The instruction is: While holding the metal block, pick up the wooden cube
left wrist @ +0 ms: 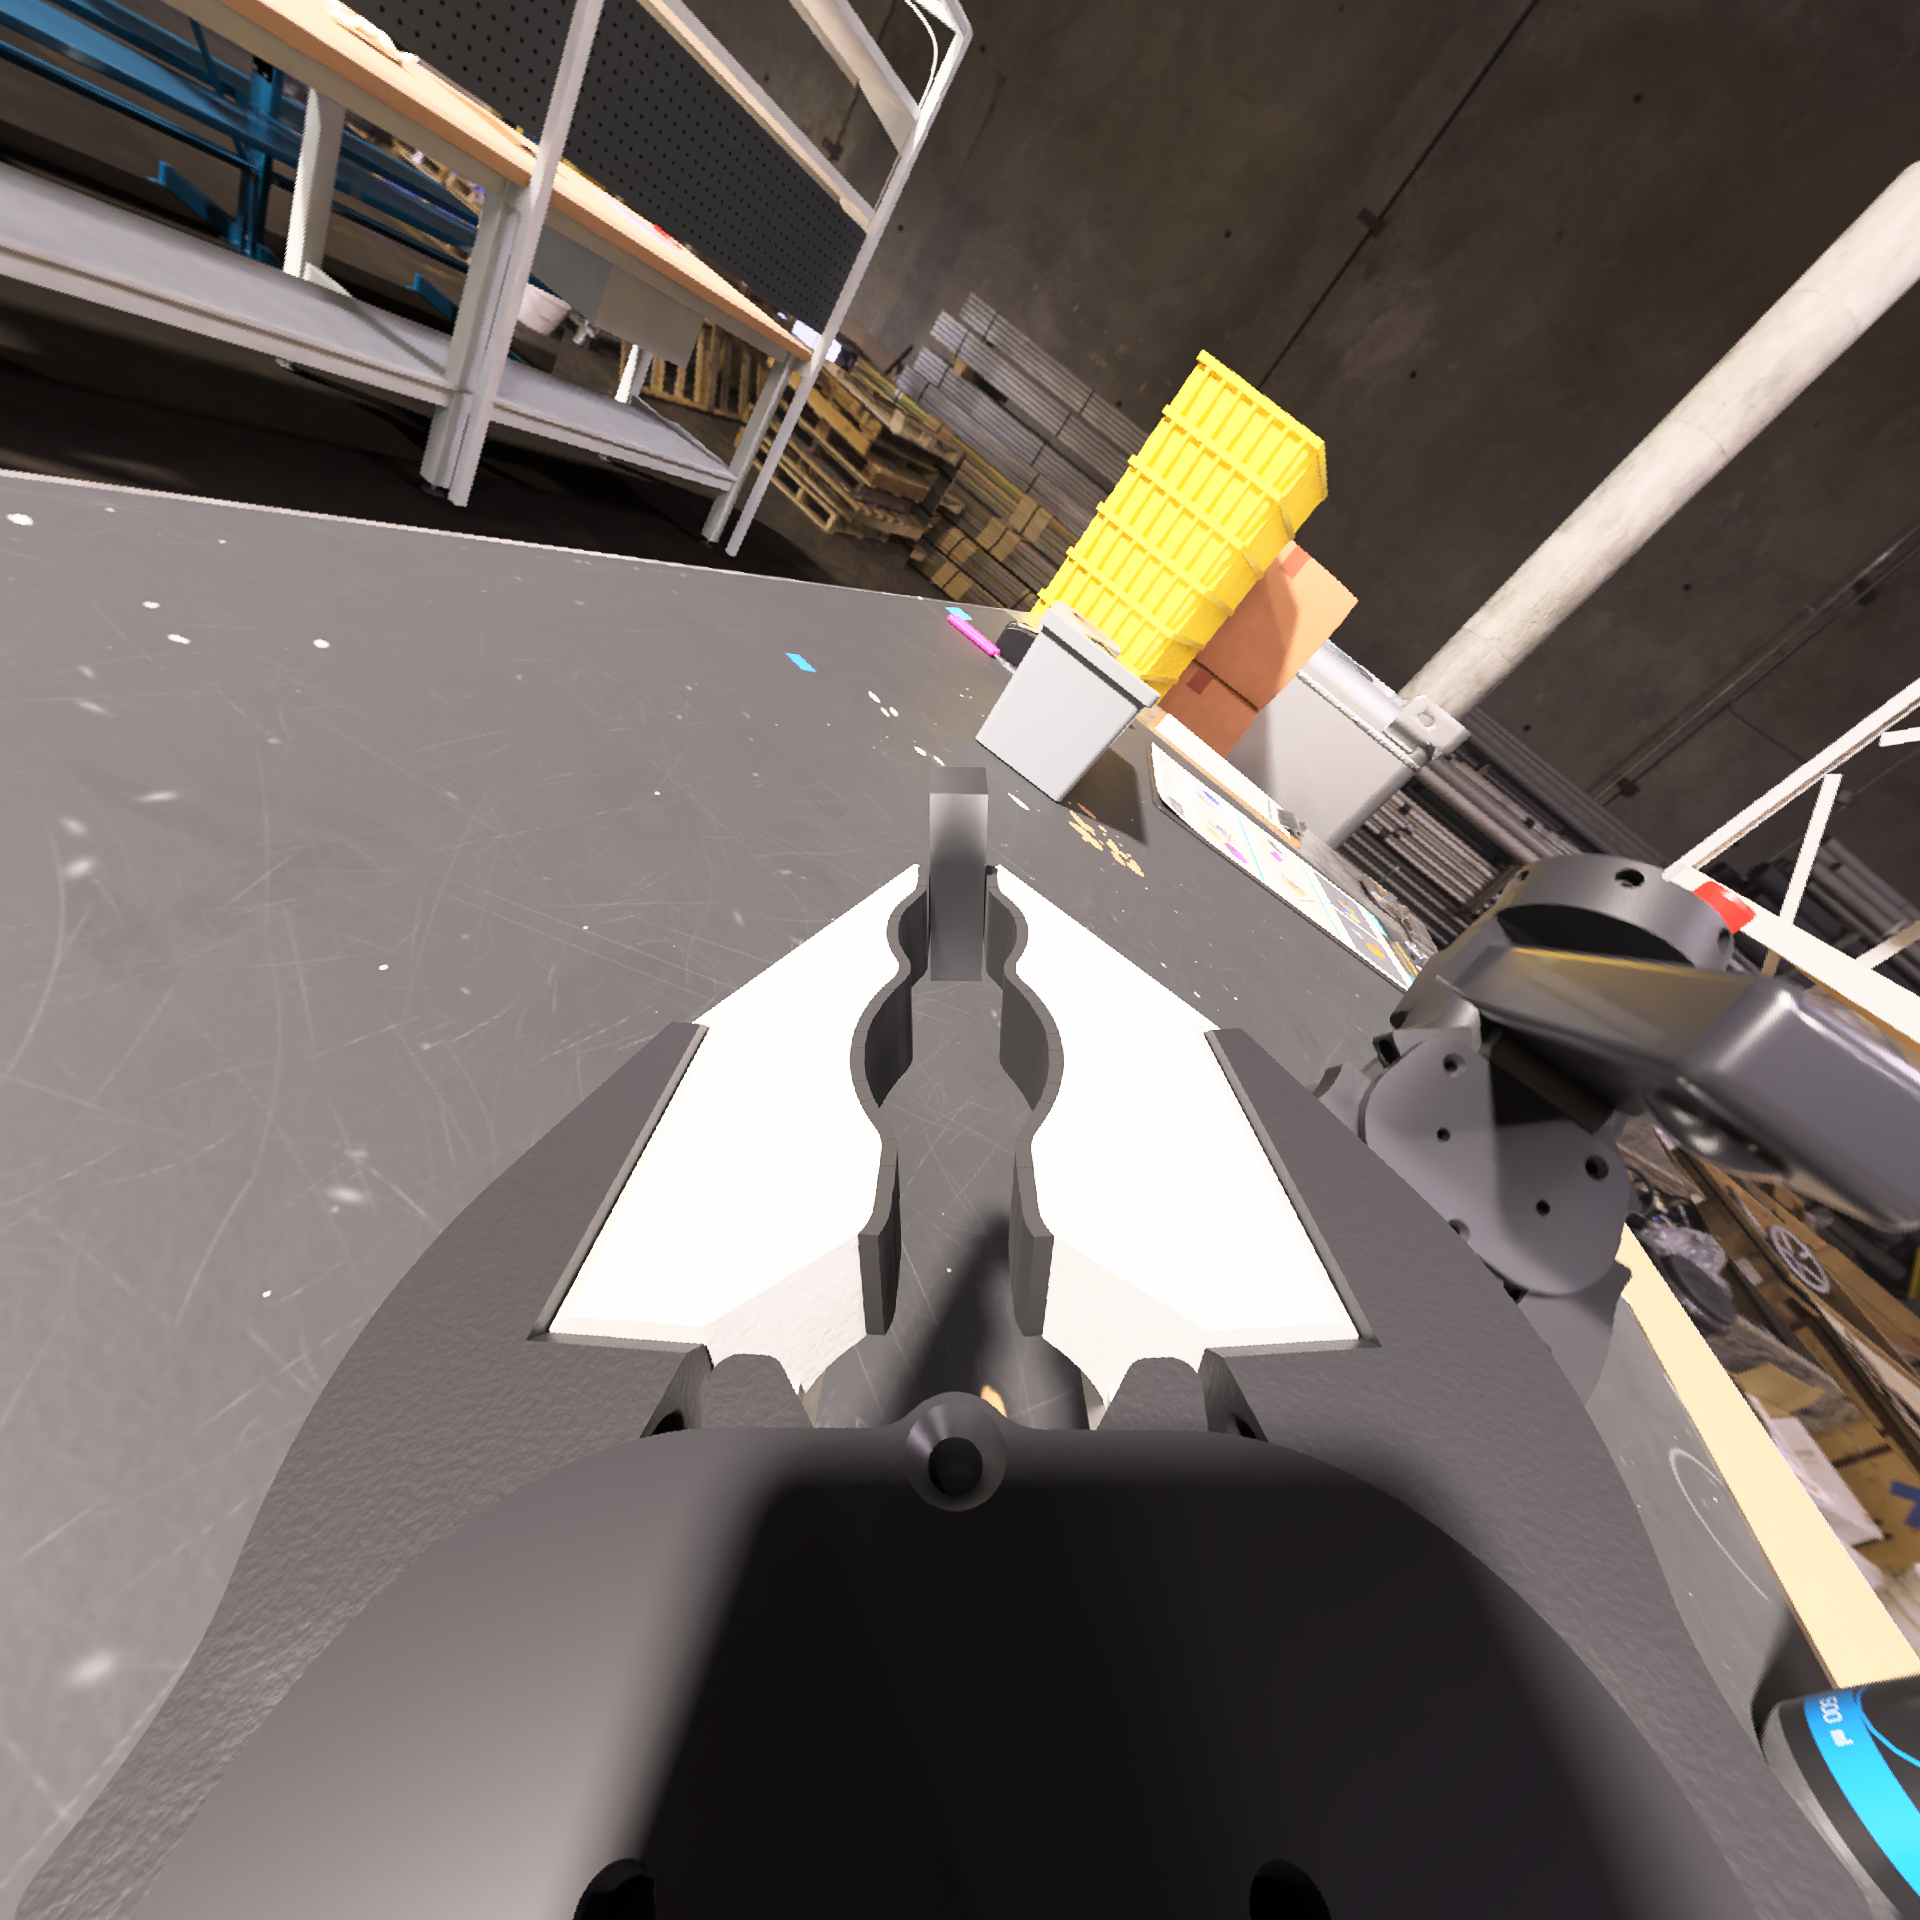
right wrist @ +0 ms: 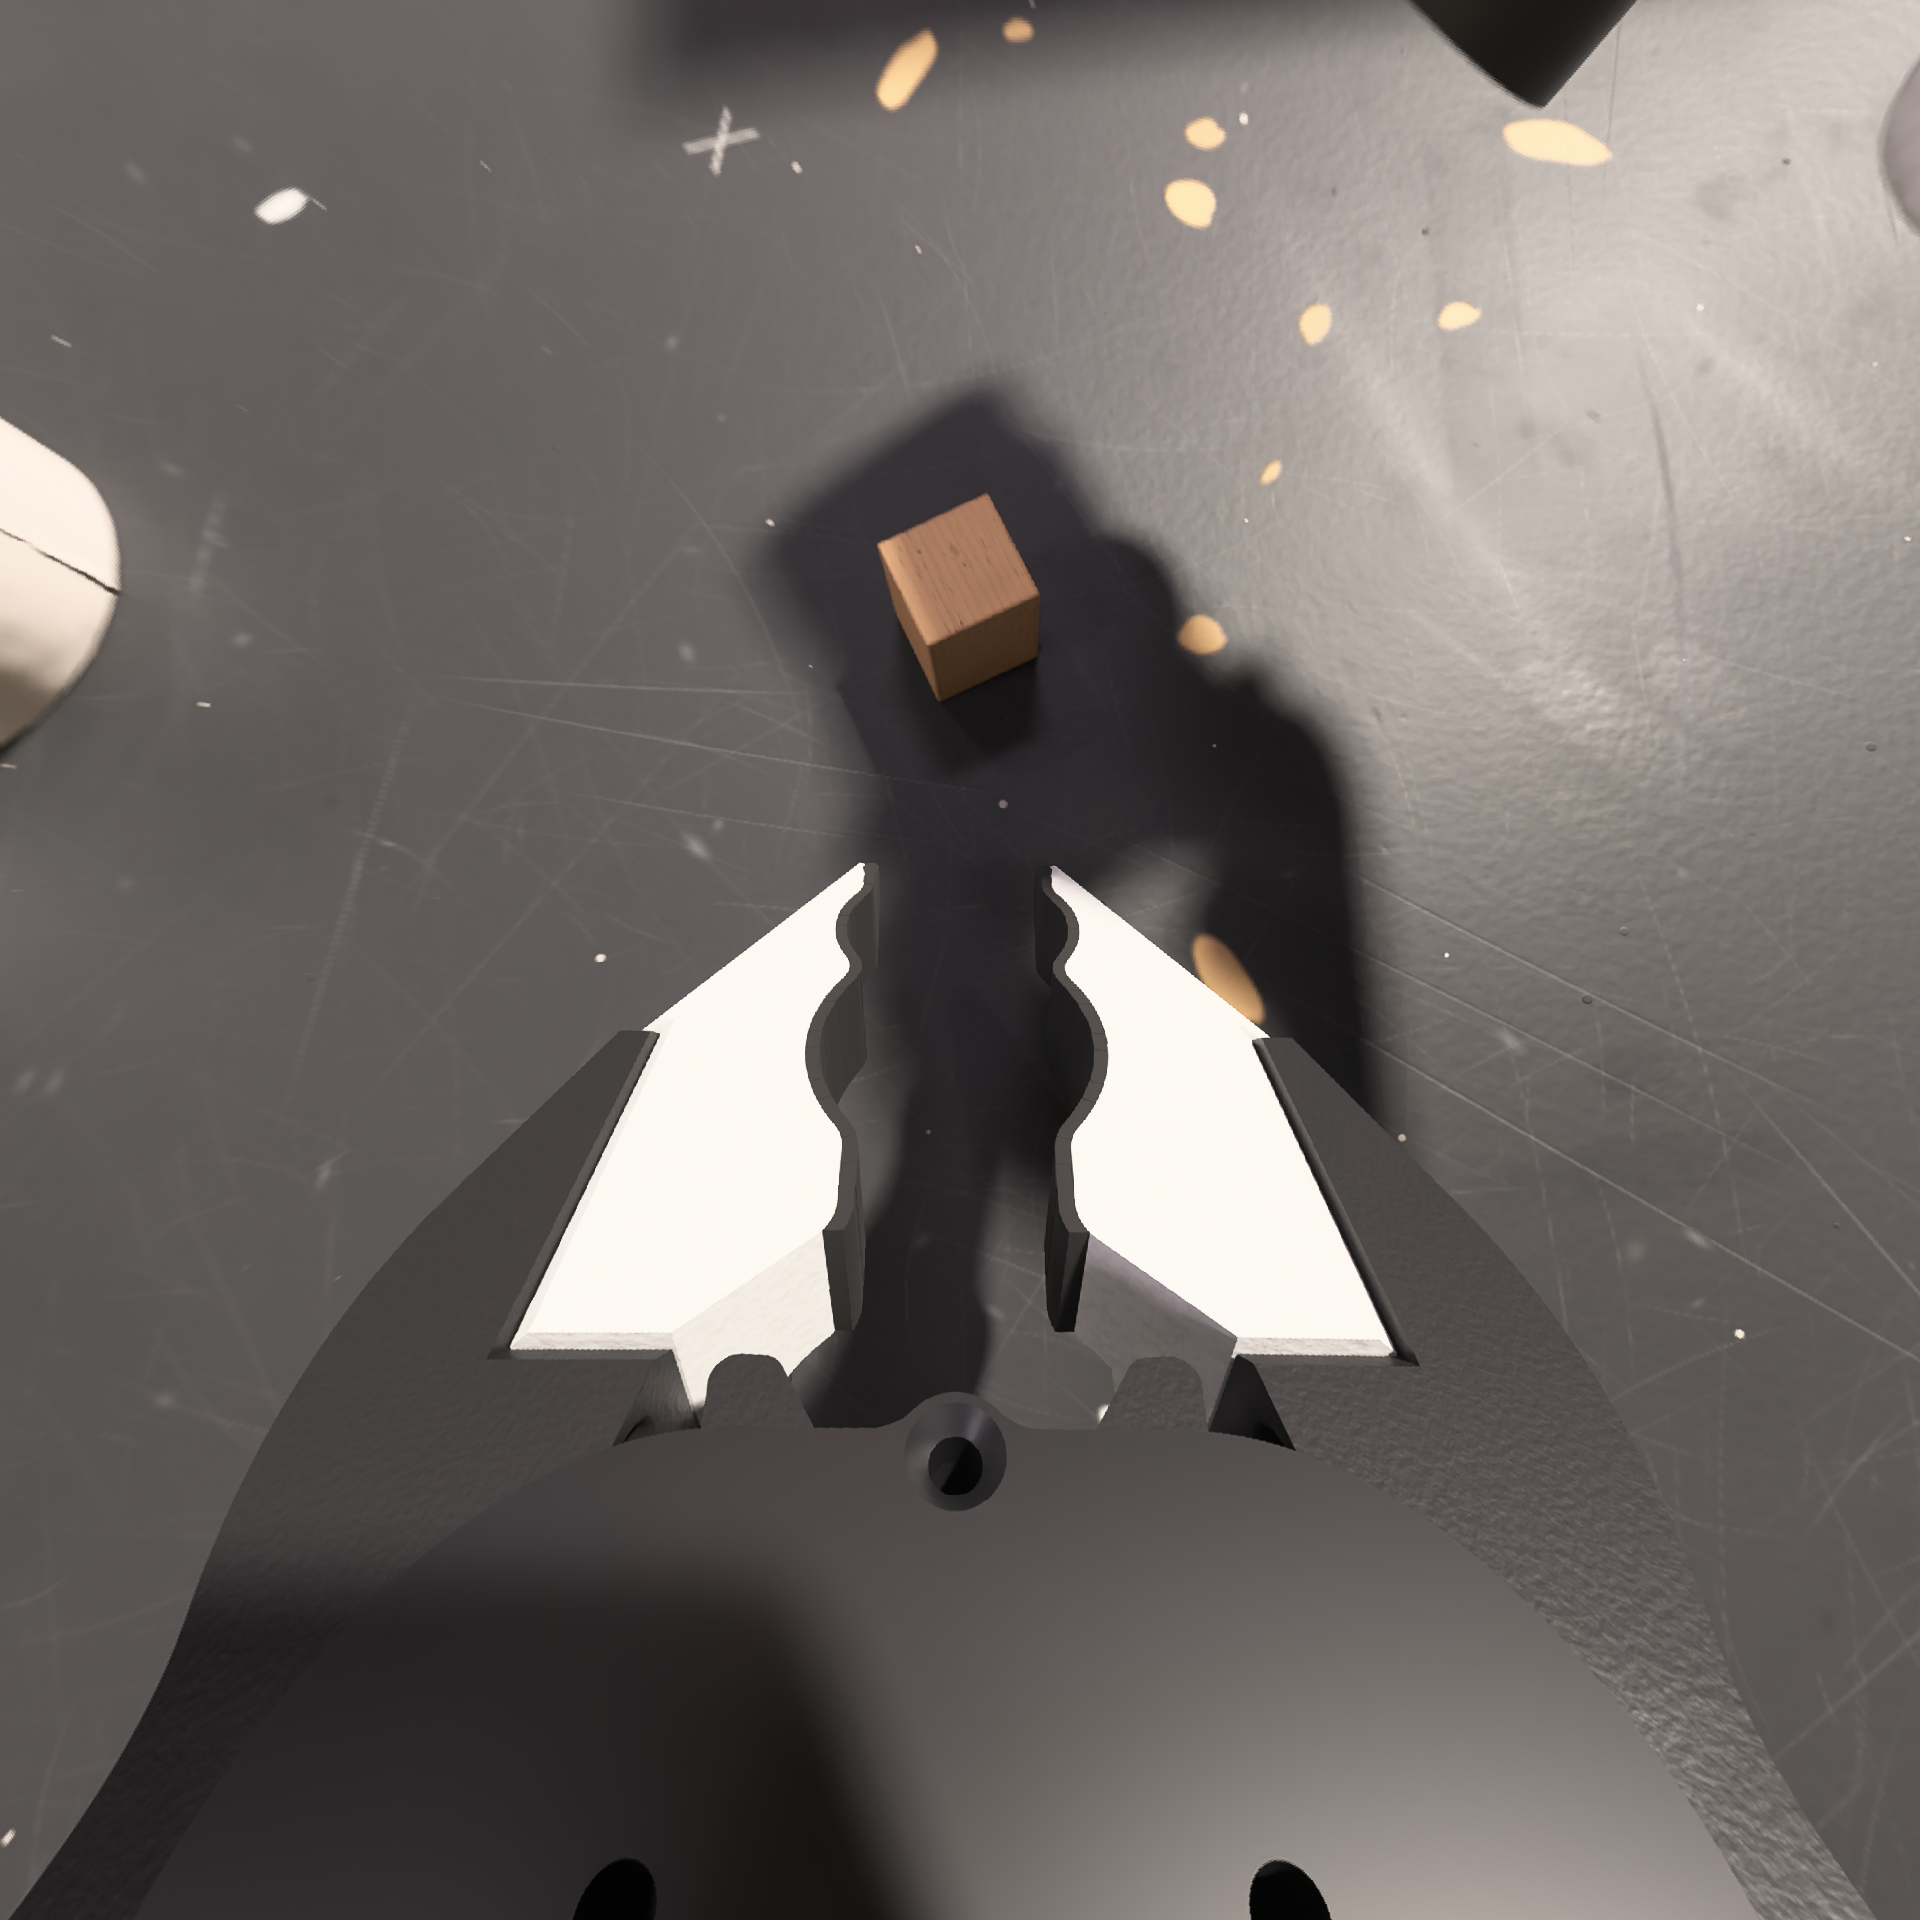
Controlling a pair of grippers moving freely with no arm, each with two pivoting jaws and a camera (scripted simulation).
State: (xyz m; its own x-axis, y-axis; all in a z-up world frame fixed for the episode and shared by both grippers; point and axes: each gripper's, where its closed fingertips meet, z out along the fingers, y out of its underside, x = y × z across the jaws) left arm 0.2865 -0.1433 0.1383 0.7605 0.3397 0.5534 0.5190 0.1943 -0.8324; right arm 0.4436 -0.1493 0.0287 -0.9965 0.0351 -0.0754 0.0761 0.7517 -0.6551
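Observation:
In the left wrist view my left gripper (left wrist: 957,896) is shut on a grey metal block (left wrist: 957,878). The block stands up between the fingertips, above the dark grey table (left wrist: 416,883). In the right wrist view a small brown wooden cube (right wrist: 959,594) rests on the table (right wrist: 416,727), ahead of and below my right gripper (right wrist: 957,896). The right gripper is open and empty, its jaws apart, and its shadow falls over the cube. The right gripper's body (left wrist: 1538,1070) also shows at the right of the left wrist view.
A white bin (left wrist: 1060,707), a yellow crate (left wrist: 1195,520) and a cardboard box (left wrist: 1273,634) stand at the table's far right. White shelving (left wrist: 499,343) stands beyond the far edge. Tan spots (right wrist: 1190,201) dot the tabletop. A pale rounded object (right wrist: 47,566) lies at the left.

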